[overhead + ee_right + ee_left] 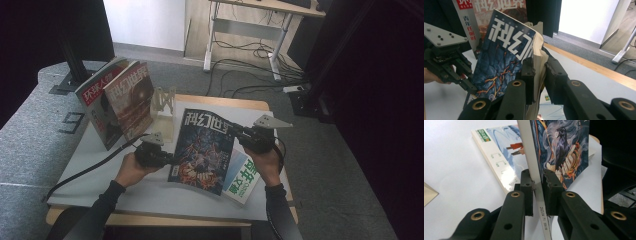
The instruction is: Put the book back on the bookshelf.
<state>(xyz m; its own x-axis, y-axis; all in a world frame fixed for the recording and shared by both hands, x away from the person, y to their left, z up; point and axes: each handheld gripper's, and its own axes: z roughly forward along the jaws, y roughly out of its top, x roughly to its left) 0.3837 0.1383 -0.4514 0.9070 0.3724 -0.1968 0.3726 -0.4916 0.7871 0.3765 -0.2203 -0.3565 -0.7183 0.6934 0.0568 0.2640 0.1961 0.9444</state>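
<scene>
Black jaws of the left gripper point(537, 192) are seen closed on the white spine edge of a dark blue, illustrated science-fiction magazine point(202, 150), with the pads pressed on both faces of it. Beyond them, a second, pale magazine with a green and white cover point(499, 155) lies flat on the white table top point(451, 167), partly under the raised one. On the opposite side, the right gripper point(539, 72) is clamped narrowly on the yellowish page edge of the same blue magazine, so that it is held between both hands and lifted clear of the table, tilted with its title end away from the person. Its long axis is judged to run away from the person, toward a light wooden book stand point(163, 102), which lies farther back and to the left, nearer the left hand. Behind that, two red-toned magazines point(120, 97) are leaned upright together. A carry toward that stand would be judged to call for both grips to be kept.
</scene>
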